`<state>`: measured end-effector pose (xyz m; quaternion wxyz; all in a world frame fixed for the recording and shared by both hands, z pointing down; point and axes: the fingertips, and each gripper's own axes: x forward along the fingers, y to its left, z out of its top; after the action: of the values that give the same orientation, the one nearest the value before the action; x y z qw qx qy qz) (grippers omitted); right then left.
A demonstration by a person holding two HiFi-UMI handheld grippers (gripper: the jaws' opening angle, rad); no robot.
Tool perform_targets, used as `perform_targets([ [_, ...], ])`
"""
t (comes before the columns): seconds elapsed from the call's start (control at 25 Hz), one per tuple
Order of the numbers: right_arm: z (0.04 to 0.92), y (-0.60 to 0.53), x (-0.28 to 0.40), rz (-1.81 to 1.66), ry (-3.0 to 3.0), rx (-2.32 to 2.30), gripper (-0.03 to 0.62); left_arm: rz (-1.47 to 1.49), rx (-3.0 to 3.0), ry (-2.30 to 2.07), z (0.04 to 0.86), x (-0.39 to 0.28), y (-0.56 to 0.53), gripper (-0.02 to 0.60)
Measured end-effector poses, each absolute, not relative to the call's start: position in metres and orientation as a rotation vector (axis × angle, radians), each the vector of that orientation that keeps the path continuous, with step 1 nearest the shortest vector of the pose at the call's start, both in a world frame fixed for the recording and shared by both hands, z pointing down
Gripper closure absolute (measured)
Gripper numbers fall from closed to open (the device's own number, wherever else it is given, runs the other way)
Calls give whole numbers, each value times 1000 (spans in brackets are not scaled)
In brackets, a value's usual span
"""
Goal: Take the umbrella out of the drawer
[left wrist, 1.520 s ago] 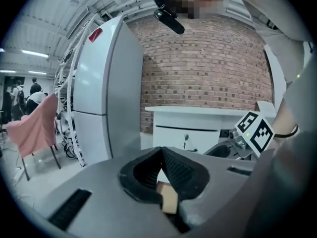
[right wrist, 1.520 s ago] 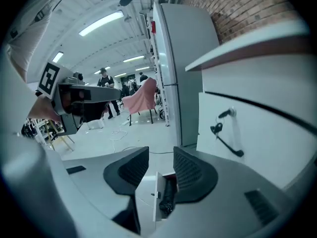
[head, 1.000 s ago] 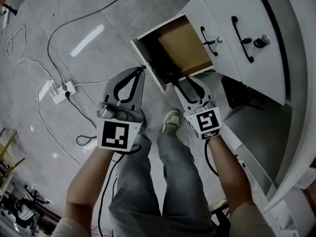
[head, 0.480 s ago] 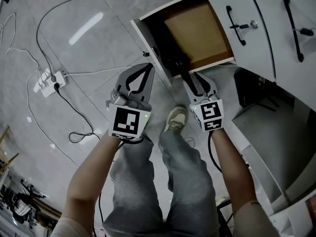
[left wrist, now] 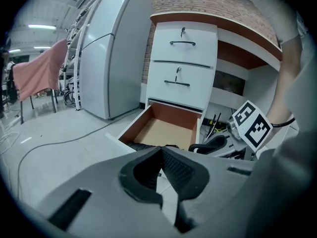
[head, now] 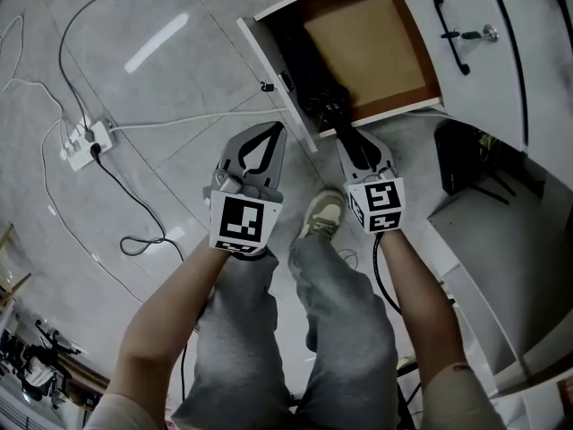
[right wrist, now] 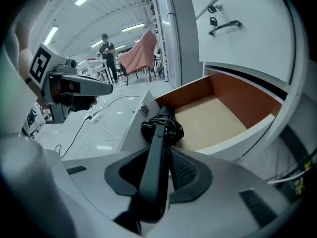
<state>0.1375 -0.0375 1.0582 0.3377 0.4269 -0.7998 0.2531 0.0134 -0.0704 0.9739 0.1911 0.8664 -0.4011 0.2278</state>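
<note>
Umbrella (right wrist: 162, 126) clamped in right gripper (right wrist: 161, 151) jaws, just closing, plain only in that gripper's view, left gripper (left wrist: 160, 150) jaws together

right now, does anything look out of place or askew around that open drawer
Only the black folded umbrella: it sits bunched in the front corner of the open bottom drawer, its handle sticking out over the rim, where the right claw has just been closing its jaws around it. Nothing spilled or damaged shows.

Umbrella (head: 324, 106) lies in the drawer (head: 376, 47) against its front wall; power strip (head: 85, 141) on floor (head: 179, 97) well left
</note>
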Motion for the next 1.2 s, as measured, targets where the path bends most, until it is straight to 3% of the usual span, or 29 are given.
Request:
perform_targets([
  [0.16,1051,-39,138,656,-2136,1170,499,636,2422,-1135,972,12,-69,574],
  [0.28,1047,-41,137,629,-2157,1193,563,634,2420,-1137,971,14,-69,574],
  [0.88,996,-50,134,540,-2140,1257,582,602,2425,-1163,921,7,-70,574],
  [1.2,915,-43,137,476,-2129,1241,580,601,2443,-1181,856,1,-75,574],
])
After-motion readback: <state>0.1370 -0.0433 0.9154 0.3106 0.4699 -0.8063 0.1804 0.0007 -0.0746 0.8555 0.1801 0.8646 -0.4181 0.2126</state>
